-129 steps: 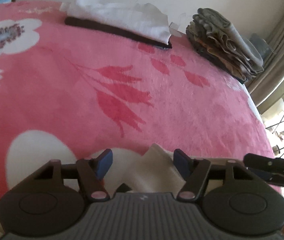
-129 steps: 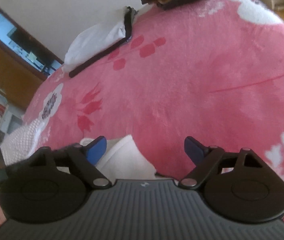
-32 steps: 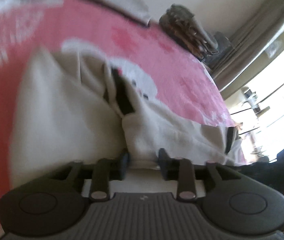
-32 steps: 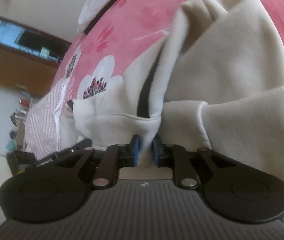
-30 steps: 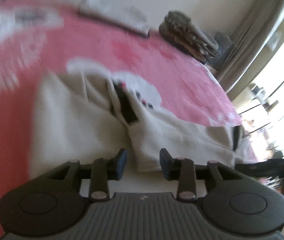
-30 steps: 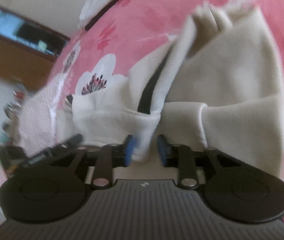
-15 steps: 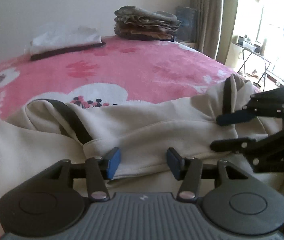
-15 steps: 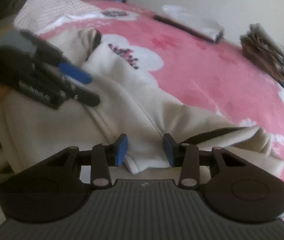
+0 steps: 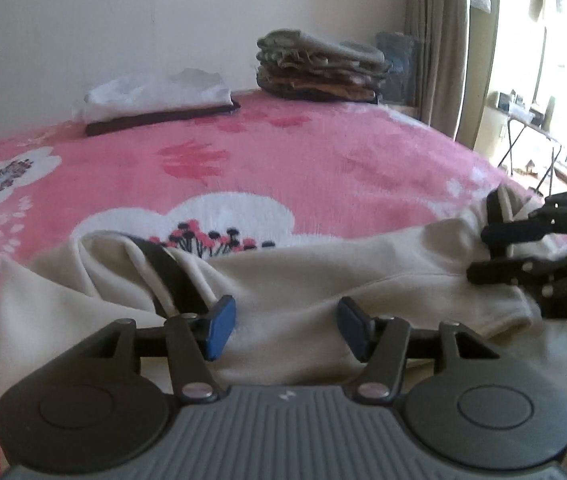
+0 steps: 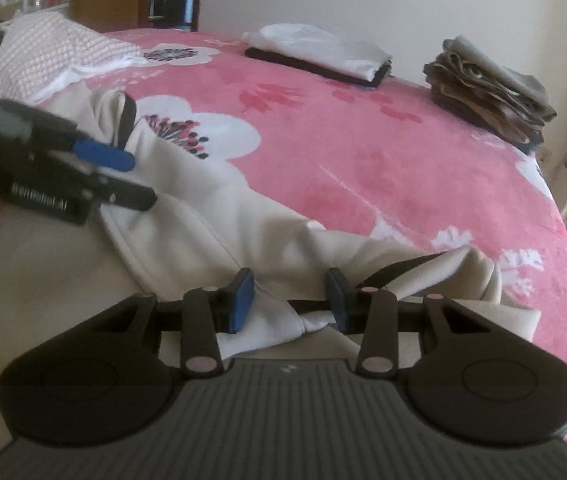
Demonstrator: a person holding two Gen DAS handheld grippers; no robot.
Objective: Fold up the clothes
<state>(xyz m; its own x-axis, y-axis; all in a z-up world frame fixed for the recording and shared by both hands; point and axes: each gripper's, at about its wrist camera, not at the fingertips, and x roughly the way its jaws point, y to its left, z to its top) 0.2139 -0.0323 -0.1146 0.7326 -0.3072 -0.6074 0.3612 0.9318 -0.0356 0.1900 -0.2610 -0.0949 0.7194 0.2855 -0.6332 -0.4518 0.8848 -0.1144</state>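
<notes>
A cream garment (image 9: 323, 276) with a dark band (image 9: 175, 276) lies spread across the pink bed. My left gripper (image 9: 287, 328) hovers low over its near edge. Its jaws are opening and the cloth lies under and between the fingers, with no pad pressing on it. In the right wrist view the same garment (image 10: 187, 216) runs from left to right. My right gripper (image 10: 289, 304) stands open over a bunched fold of its hem. Each gripper shows in the other's view: the right gripper (image 9: 479, 252) at the garment's right end, the left gripper (image 10: 131, 178) at its left end.
The pink floral blanket (image 9: 283, 160) covers the bed. At the far side lie a white folded cloth on a dark one (image 9: 155, 100) and a stack of folded olive and brown clothes (image 9: 319, 68). A checked pink cloth (image 10: 43, 52) lies at the left. Curtain and window stand right.
A second ago both grippers were shut on the garment's hem and tilted. Both have let go and rolled level, and the garment now lies stretched out between them.
</notes>
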